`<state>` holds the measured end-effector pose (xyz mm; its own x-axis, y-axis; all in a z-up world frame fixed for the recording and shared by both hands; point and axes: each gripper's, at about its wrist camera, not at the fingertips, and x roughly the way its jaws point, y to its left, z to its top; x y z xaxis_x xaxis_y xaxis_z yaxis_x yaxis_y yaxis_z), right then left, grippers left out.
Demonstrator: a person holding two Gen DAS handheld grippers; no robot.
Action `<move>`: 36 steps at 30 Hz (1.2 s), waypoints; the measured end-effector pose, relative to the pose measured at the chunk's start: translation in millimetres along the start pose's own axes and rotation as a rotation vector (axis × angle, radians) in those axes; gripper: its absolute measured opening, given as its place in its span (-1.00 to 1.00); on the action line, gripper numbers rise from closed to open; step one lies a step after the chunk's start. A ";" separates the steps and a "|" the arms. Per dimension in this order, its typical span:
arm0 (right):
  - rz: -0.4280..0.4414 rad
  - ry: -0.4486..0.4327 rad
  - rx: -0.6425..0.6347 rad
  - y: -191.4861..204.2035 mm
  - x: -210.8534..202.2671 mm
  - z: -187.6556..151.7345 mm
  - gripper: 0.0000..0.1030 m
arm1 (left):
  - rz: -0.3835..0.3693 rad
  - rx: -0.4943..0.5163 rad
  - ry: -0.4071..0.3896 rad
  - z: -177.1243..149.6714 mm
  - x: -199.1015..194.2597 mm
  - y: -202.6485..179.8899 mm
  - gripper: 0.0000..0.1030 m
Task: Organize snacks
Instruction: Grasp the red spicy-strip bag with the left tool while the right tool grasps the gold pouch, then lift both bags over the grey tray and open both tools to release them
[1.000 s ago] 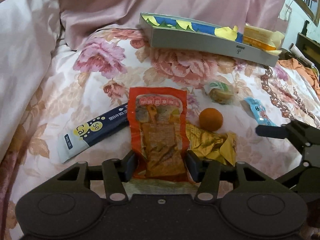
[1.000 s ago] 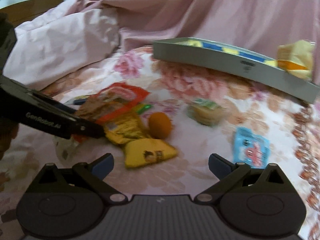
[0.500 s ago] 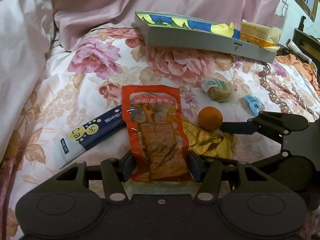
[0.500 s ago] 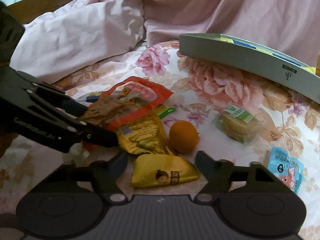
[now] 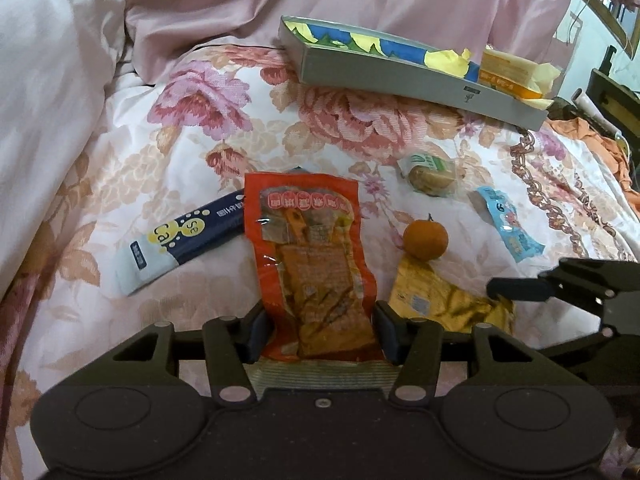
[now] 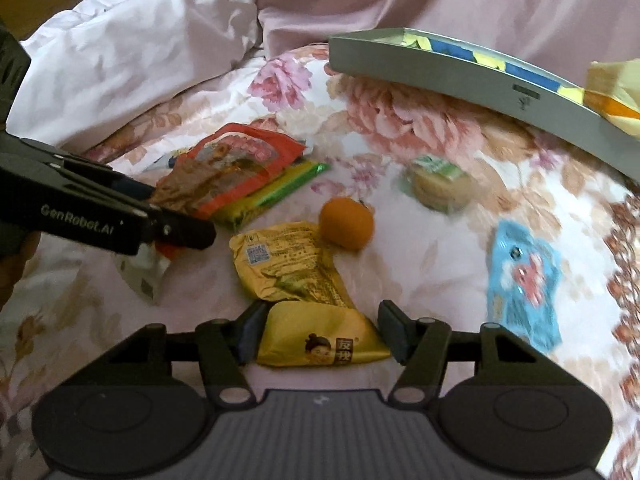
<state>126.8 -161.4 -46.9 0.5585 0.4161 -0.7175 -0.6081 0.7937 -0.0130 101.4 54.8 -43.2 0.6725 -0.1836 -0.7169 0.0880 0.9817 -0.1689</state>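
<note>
Orange and crinkly, the orange pouch (image 5: pixel 316 264) sits between the two fingers of the left gripper (image 5: pixel 318 330). The fingers press on its bottom sides, so this gripper is closed on the pouch. From the right camera the pouch looks lifted a bit off the bed.

The right gripper (image 6: pixel 320 336) has a small yellow packet (image 6: pixel 320 340) between its fingers. The fingers stand at both ends of the packet and seem to touch it, but I cannot tell if they are squeezing it yet.

Just past that packet lies a gold wrinkly packet (image 6: pixel 286 268), and a little orange fruit (image 6: pixel 346 222) rests beside its far end. A green and yellow bar (image 6: pixel 272 196) pokes out from under the pouch. Farther out are a round cookie in a wrapper (image 6: pixel 438 184) and a light blue packet (image 6: pixel 524 280). On the left side lies a dark blue stick packet (image 5: pixel 188 244). All of it is on the flowery bedspread (image 5: pixel 352 120).

At the far end sits a grey tray (image 5: pixel 408 76) with a yellow bag (image 5: pixel 516 72) at its right end.

I think the step now is picking up snacks with both grippers. Next, each snack likely needs a firm hold and a carry over to the tray, going above the other snacks so nothing gets knocked.
</note>
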 end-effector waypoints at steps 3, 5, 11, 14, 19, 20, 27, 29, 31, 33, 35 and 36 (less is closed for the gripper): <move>-0.010 -0.002 -0.009 4.7 -8.1 -5.4 0.30 | 0.001 0.004 0.002 0.6 1.2 -0.6 0.16; -0.015 -0.013 -0.024 7.4 -9.3 -6.8 0.34 | -0.002 0.008 0.002 0.5 2.2 -1.8 0.26; 0.003 -0.041 -0.025 4.0 -0.9 -5.7 0.60 | 0.005 0.063 0.004 1.6 8.9 -9.3 0.47; 0.003 -0.057 -0.051 6.1 3.9 -6.7 0.68 | 0.034 0.091 0.004 2.0 12.1 -10.8 0.47; 0.013 -0.068 -0.046 5.6 12.1 -8.0 0.74 | 0.076 0.116 0.005 1.9 15.3 -9.2 0.28; 0.016 -0.067 -0.039 4.7 13.0 -8.5 0.74 | 0.083 0.121 0.006 1.8 15.4 -9.6 0.28; 0.032 -0.053 -0.044 10.3 10.9 -8.7 0.39 | 0.068 0.076 -0.017 0.6 11.5 -7.0 0.12; 0.037 -0.048 -0.047 13.6 9.6 -7.8 0.27 | 0.051 0.029 -0.031 0.8 9.6 -3.5 0.07; 0.026 -0.045 -0.053 17.3 8.9 -7.7 0.24 | 0.051 0.025 -0.035 -0.5 10.2 -3.4 0.07; 0.022 -0.046 -0.056 19.2 8.1 -7.8 0.21 | 0.058 0.038 -0.039 -0.3 10.1 -3.4 0.07; 0.017 -0.050 -0.060 20.8 7.3 -8.5 0.19 | 0.065 0.051 -0.042 -0.7 10.2 -5.1 0.07; 0.008 -0.055 -0.072 23.0 6.6 -9.2 0.19 | 0.068 0.057 -0.043 -0.5 10.2 -5.1 0.07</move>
<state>111.3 -144.4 -58.3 0.5825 0.4476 -0.6784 -0.6503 0.7574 -0.0587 107.4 47.9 -50.0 0.7091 -0.1156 -0.6956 0.0822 0.9933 -0.0813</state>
